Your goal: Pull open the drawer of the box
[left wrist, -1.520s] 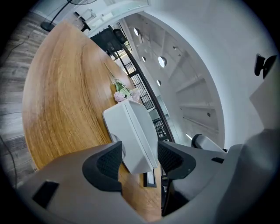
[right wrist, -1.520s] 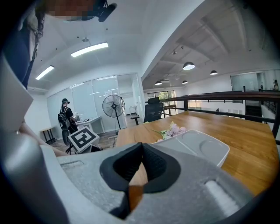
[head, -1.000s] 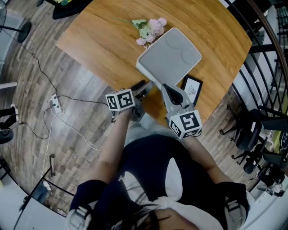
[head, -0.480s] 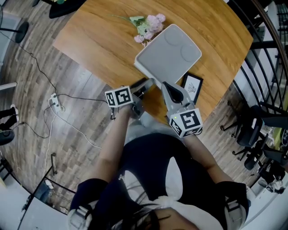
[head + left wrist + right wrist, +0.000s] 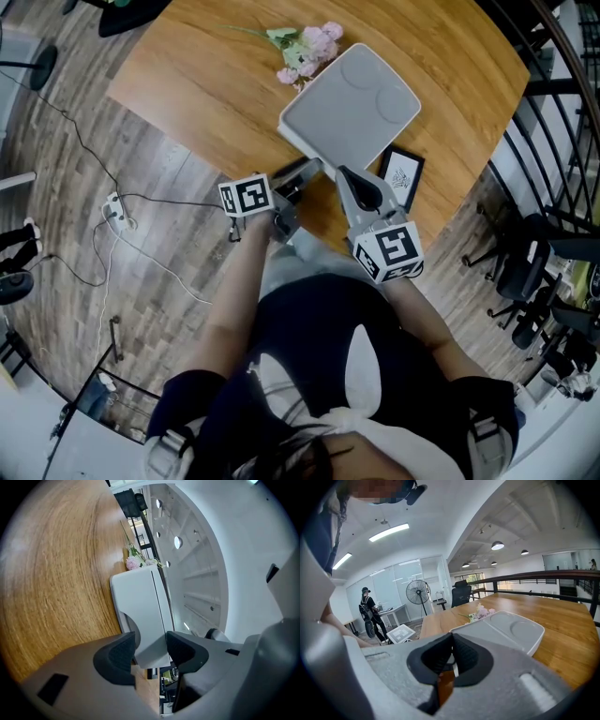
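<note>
Left gripper (image 5: 150, 648): jaws wide and just been closing a little. The near corner of the box (image 5: 140, 597) sits between the pads, but no press is visible, so this is not yet a grasp. Likely reason: lining up on the rounded recess (image 5: 130, 623) at that end before pinching.

Right gripper (image 5: 451, 656): clenched, tips meeting, holding nothing I can identify. Its nose sits at the same near end, probably to steady the box against the pull.

The box lies flat on the wooden table (image 5: 206, 84), close to the person's edge, and the drawer looks shut. Its long axis runs away from the person and rightward, with a short end facing both grippers.

Pink flowers (image 5: 309, 49) lie just beside the far left corner. A black framed card (image 5: 401, 178) lies just beside the right flank.
</note>
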`<state>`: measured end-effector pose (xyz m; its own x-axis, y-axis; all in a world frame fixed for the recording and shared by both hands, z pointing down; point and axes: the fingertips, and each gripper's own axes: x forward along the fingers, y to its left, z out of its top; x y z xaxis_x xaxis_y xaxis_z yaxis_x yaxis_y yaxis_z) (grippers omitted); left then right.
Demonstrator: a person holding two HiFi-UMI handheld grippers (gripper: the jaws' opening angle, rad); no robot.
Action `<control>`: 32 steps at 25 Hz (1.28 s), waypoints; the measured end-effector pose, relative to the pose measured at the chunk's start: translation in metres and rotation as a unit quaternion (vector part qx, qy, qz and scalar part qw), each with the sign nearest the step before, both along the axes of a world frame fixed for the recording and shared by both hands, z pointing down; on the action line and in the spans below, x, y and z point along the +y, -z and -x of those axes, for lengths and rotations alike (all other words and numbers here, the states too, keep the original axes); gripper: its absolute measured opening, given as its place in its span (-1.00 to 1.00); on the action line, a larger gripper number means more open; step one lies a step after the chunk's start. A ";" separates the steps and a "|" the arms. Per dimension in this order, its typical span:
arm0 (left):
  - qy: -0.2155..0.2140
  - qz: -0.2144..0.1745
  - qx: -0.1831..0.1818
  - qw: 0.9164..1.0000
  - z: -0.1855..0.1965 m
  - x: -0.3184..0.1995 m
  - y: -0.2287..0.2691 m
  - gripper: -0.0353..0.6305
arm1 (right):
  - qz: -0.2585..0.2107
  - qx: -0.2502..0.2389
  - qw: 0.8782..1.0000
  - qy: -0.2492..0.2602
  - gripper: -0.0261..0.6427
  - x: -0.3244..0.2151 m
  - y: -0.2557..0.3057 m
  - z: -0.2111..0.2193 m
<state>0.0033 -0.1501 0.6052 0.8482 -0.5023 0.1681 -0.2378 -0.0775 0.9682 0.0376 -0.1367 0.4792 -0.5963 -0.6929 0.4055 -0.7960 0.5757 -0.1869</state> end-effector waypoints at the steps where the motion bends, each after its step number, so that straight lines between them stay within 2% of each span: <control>1: -0.001 -0.001 0.007 1.000 -0.001 0.000 0.000 -0.23 | 0.000 -0.001 1.000 0.001 -0.93 0.000 0.000 0.000; 4: -0.003 -0.007 0.017 1.000 -0.001 0.000 0.001 -0.34 | 0.000 -0.003 1.000 0.002 -0.93 -0.001 -0.001 0.001; 32: -0.004 0.009 0.013 1.000 0.002 0.006 0.001 -0.36 | 0.000 -0.008 1.000 -0.007 -0.93 0.001 0.000 -0.004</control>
